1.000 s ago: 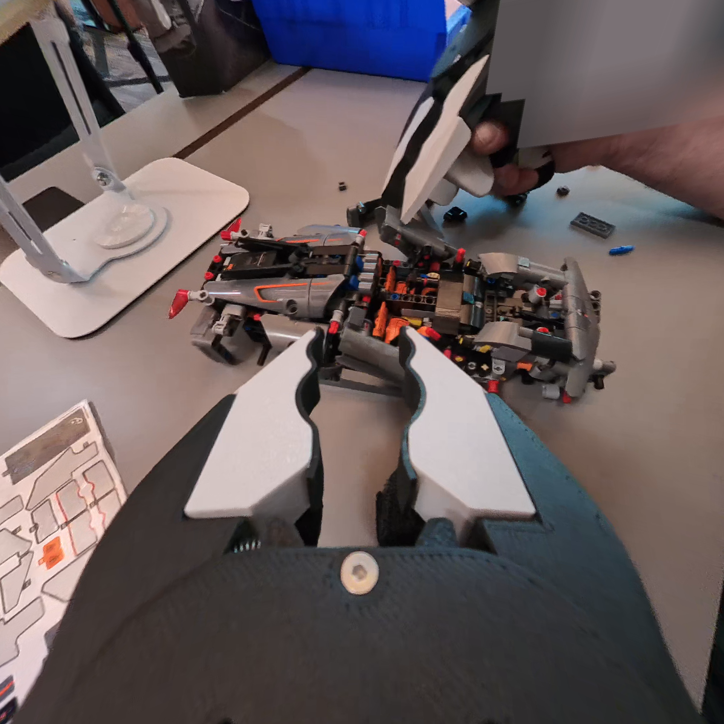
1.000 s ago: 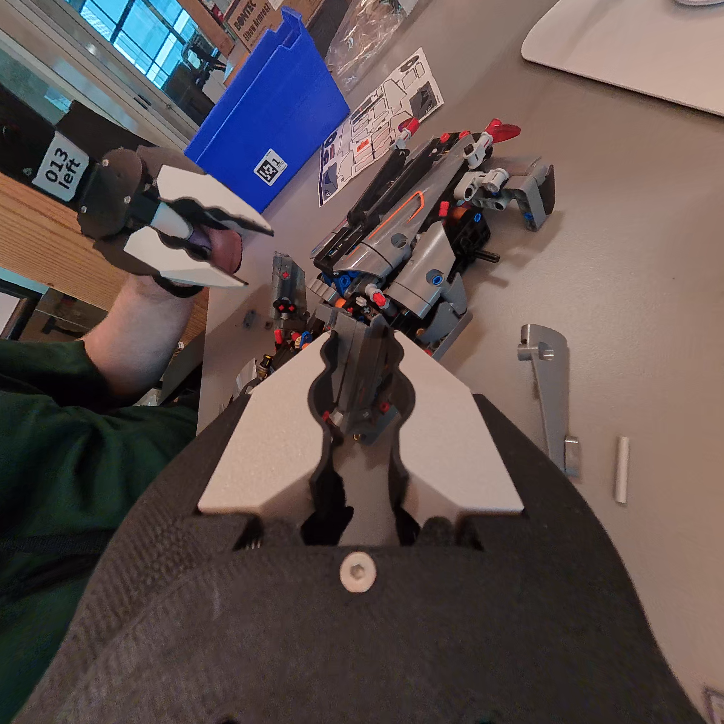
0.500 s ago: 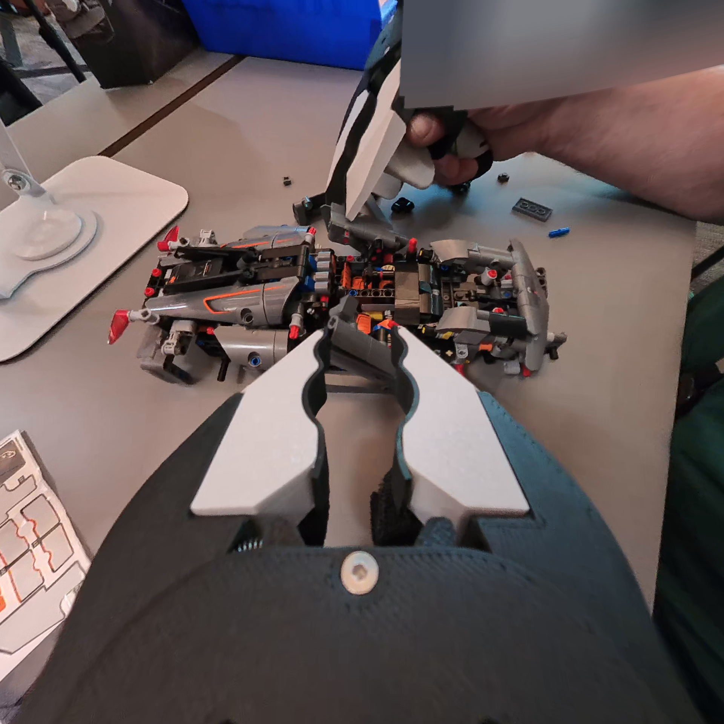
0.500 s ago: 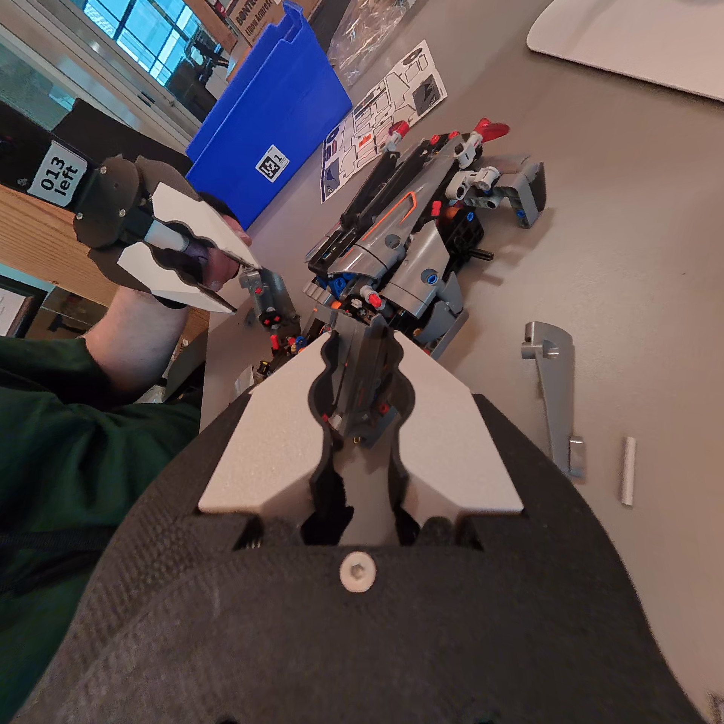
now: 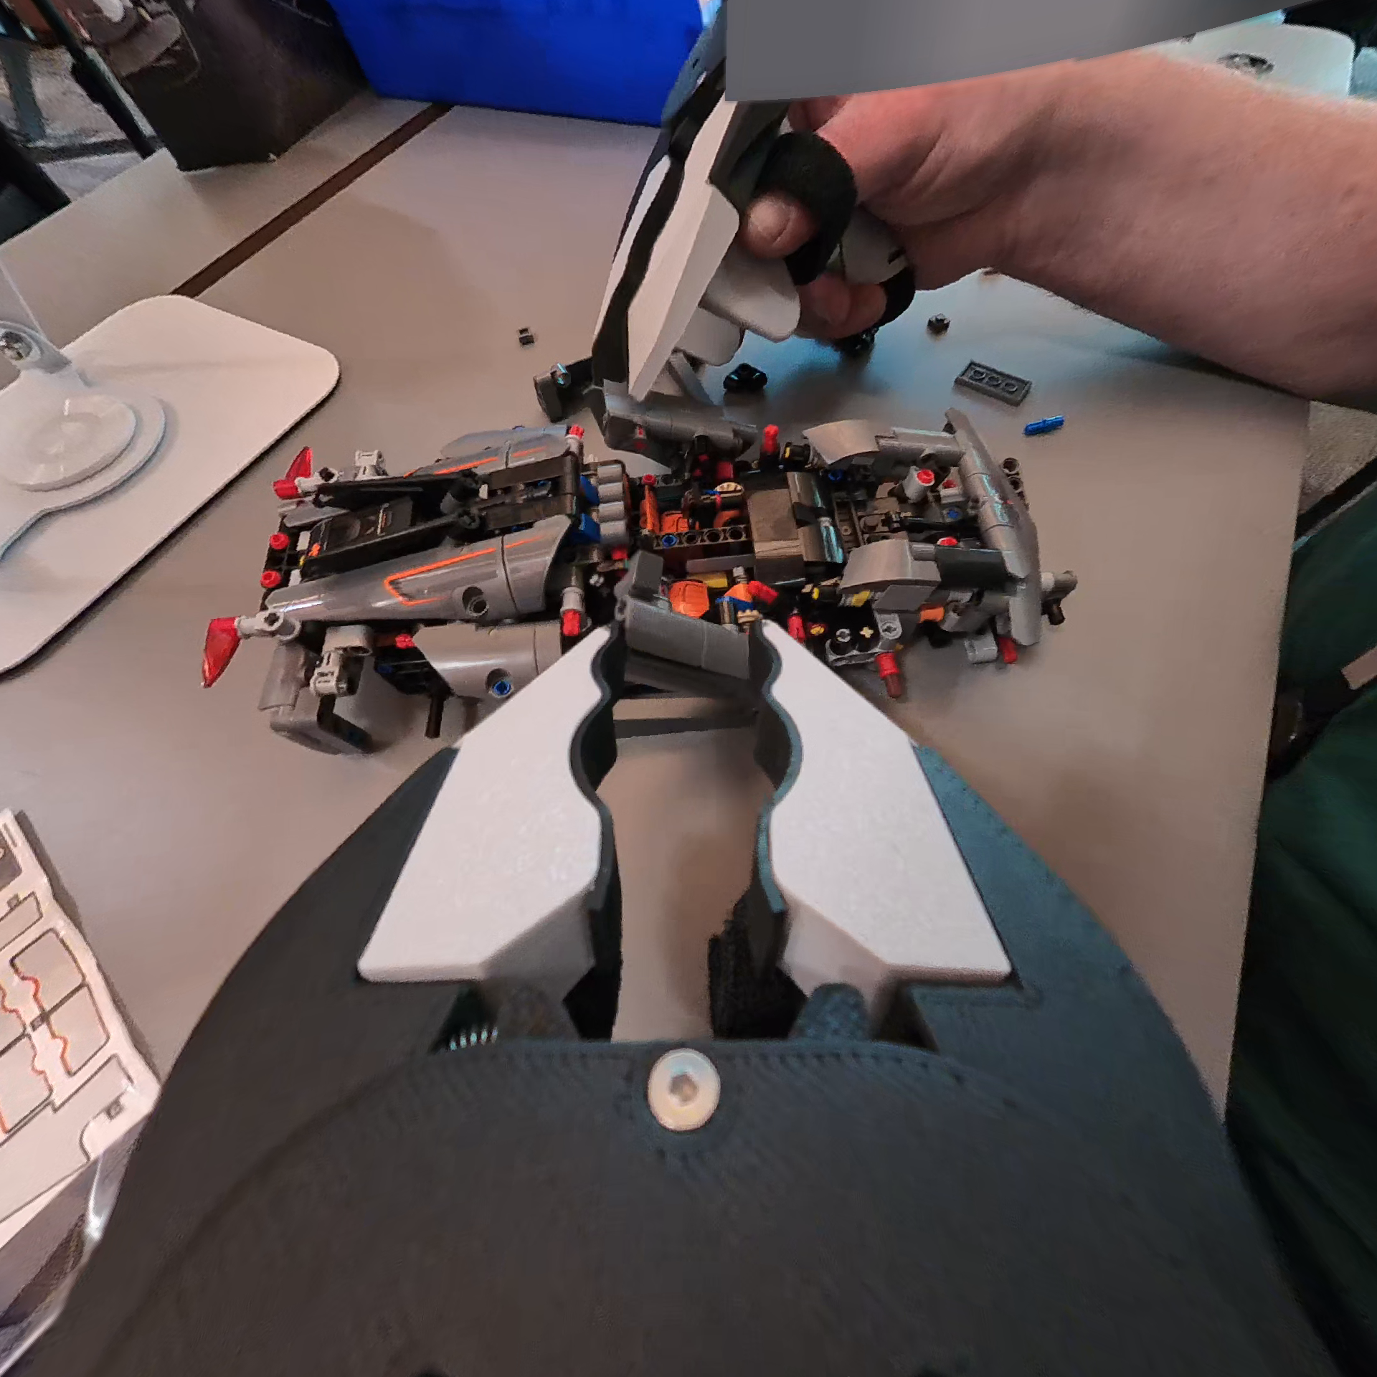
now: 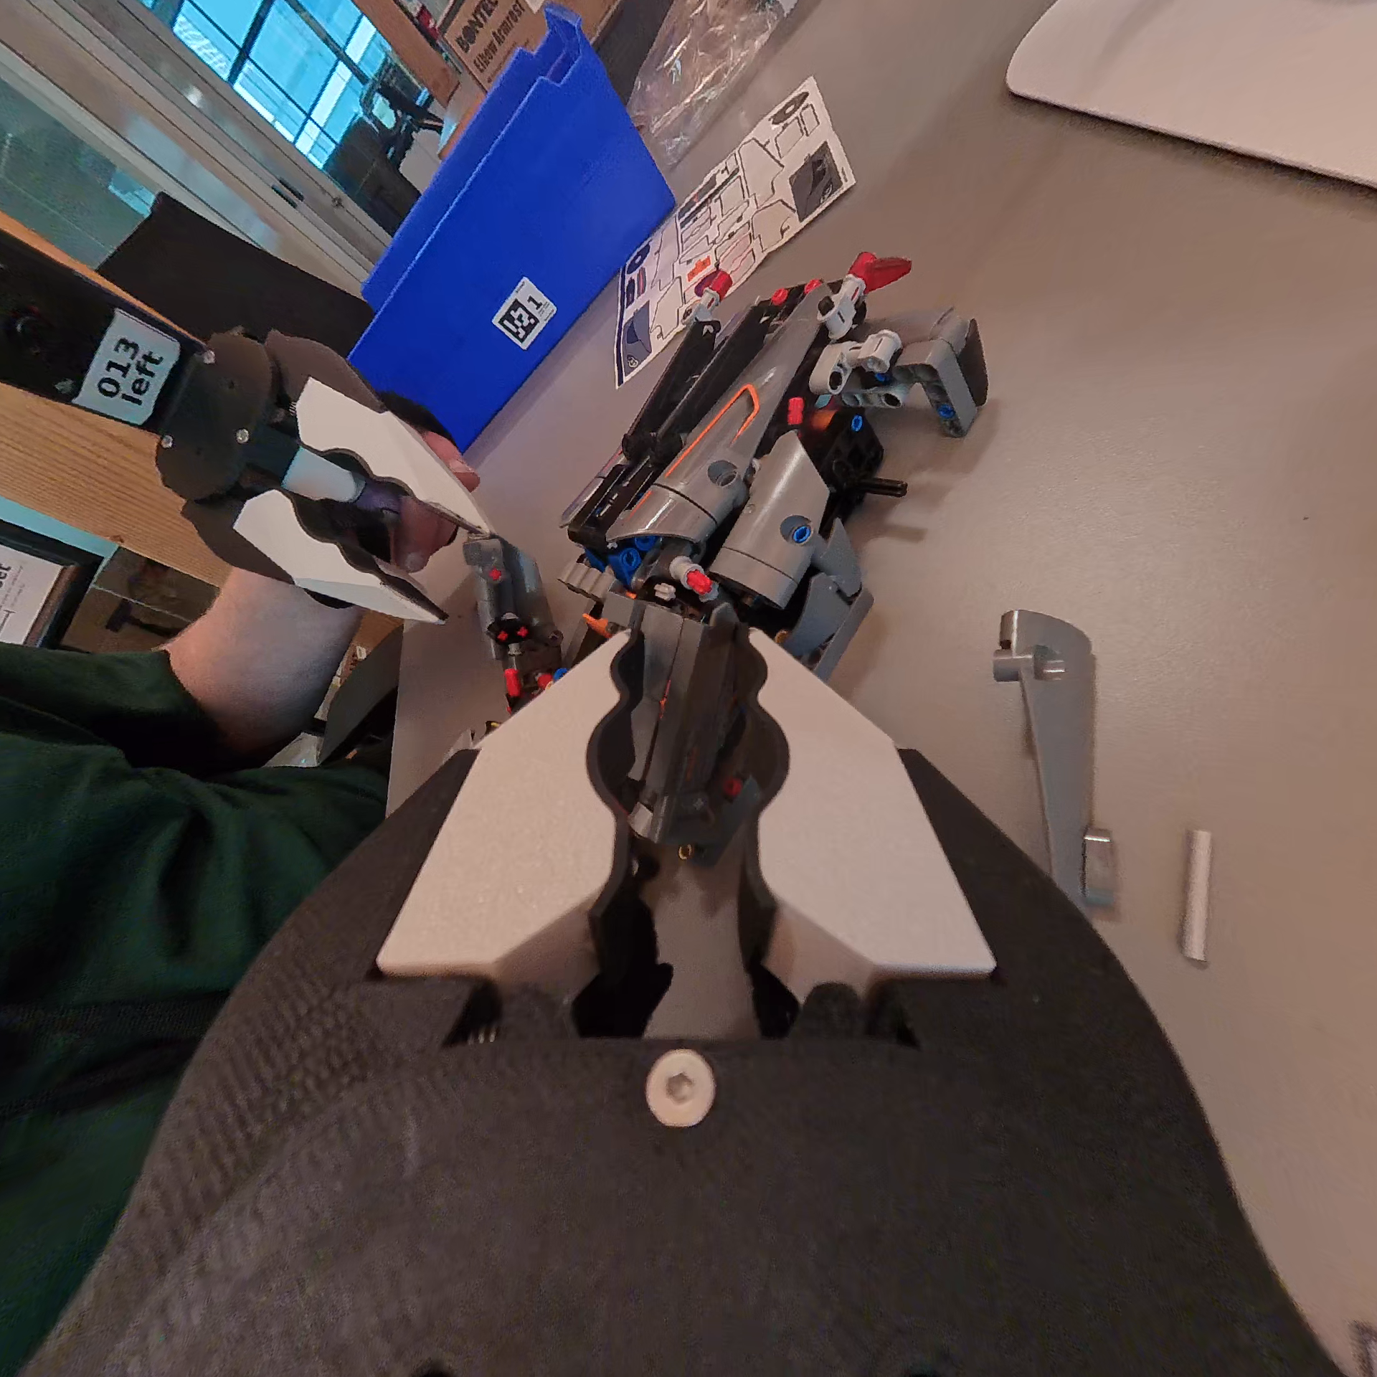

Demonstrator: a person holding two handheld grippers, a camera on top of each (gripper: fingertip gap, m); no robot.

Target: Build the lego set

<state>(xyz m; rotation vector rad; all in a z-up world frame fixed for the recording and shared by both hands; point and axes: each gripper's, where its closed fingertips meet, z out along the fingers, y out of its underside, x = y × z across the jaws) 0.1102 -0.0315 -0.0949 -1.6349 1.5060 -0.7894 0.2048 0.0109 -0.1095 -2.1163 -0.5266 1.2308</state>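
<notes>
A grey, black and orange lego car [image 5: 521,551] lies on the grey table [image 5: 447,246], partly built. My left gripper [image 5: 685,641] is open, its fingertips on either side of a grey side panel [image 5: 682,637] on the car's near side. In the right wrist view the left gripper [image 6: 458,574] has its tips apart just at that panel [image 6: 507,581]. My right gripper [image 6: 689,641] is shut on the grey panel [image 6: 685,745] of the car's other side. In the left wrist view the right gripper [image 5: 644,387] reaches down on the car's far side.
A white stand base [image 5: 149,417] lies left of the car and a blue bin [image 6: 521,246] stands behind. A sticker sheet [image 5: 45,1043] lies near left. A loose grey curved piece [image 6: 1058,745], a pale tube [image 6: 1196,894], a dark plate [image 5: 995,384] and a blue pin [image 5: 1043,425] lie about. One gripper's finger ends stand about 11 cm off the other's. Between my right fingertips and the loose grey curved piece [image 6: 1058,745] there is roughly 8 cm.
My left gripper has come down and closer, so its tips now flank the car's near side panel. My right gripper has kept its hold on the far panel.
</notes>
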